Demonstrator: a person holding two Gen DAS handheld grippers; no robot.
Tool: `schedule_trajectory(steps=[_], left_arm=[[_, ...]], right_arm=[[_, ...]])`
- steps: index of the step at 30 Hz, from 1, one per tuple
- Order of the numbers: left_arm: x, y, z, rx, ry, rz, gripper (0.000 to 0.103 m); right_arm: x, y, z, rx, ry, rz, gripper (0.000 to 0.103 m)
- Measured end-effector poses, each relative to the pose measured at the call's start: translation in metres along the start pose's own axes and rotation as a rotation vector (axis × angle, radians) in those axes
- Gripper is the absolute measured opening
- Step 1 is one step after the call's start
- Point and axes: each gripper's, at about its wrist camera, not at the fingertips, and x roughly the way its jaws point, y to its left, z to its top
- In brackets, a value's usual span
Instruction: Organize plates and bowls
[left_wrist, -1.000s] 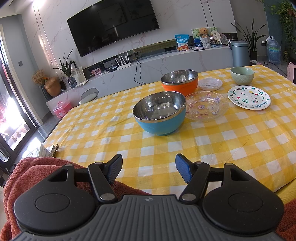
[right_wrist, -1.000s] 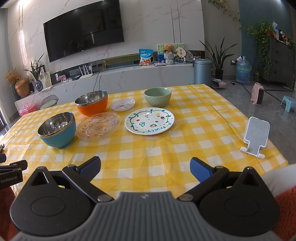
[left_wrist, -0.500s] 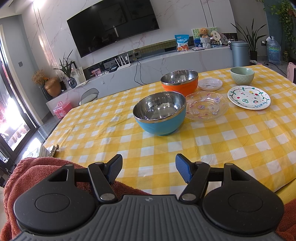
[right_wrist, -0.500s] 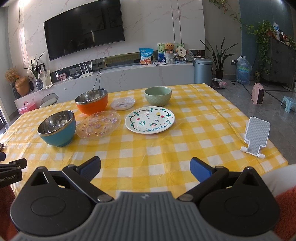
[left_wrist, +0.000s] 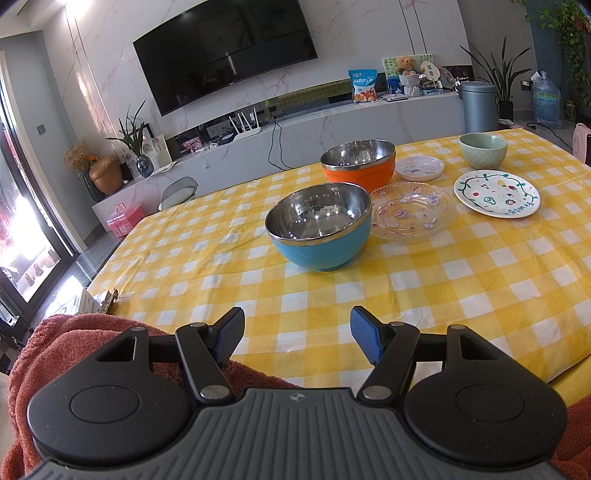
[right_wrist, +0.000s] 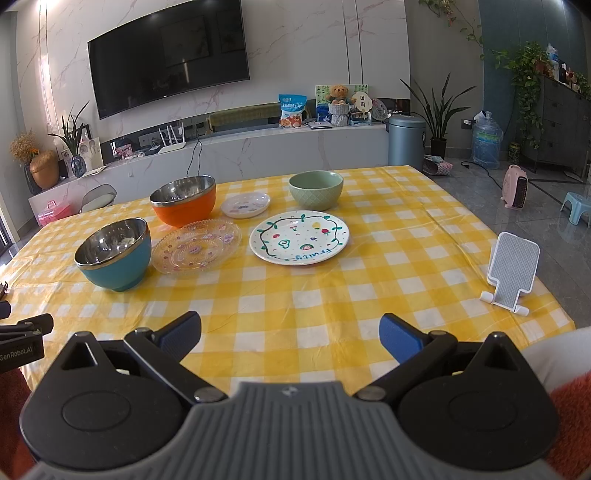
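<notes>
Two handheld grippers are hovering at the near edge of a table (right_wrist: 406, 236) w/ a yellow-and-white checked cloth. The left gripper (left_wrist: 297, 334) is sitting wide open w/ nothing between its blue pads, above the cloth's near edge, a red-orange towel (left_wrist: 66, 343) lying under it. The right gripper (right_wrist: 290, 334) is also spread wide and holding nothing. All dishes are resting on the cloth, well apart from both grippers. A blue bowl (right_wrist: 114, 253) w/ a steel lining is standing nearest, to the left; just beside it on the right a clear glass plate (right_wrist: 197, 245) w/ small printed figures is lying flat, its rim at or nearly at the bowl. Behind these an orange bowl (right_wrist: 183, 201), also steel-lined, is standing upright. Right of it a small white dish (right_wrist: 245, 205) is lying, then a pale green bowl (right_wrist: 316, 190). In front of the green bowl a white plate (right_wrist: 299, 237) painted w/ fruit and a green vine is lying flat. At the table's right edge, apart from the dishes, a white phone stand (right_wrist: 511, 275) is standing upright.
</notes>
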Motion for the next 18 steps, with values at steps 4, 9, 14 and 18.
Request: schedule_trajectory(steps=[4,9,14,18], left_arm=[[-0.0001,-0.0001,0.0002,0.001,0.0,0.0,0.078],[0.0,-0.0002,0.0,0.0,0.0,0.0,0.078],[-0.0001,-0.0004,0.0002,0.0,0.0,0.0,0.078],[0.0003,0.001,0.0005,-0.004,0.007,-0.008,0.078]], right_arm=[[0.0002,0.0,0.0003,0.0,0.0,0.0,0.1],[0.0006,0.0001,0.0004,0.0,0.001,0.0,0.1],[0.0009,0.0003,0.0005,-0.001,0.001,-0.001,0.101],[0.0001,-0.0007,-0.0004,-0.009,0.001,-0.001,0.101]])
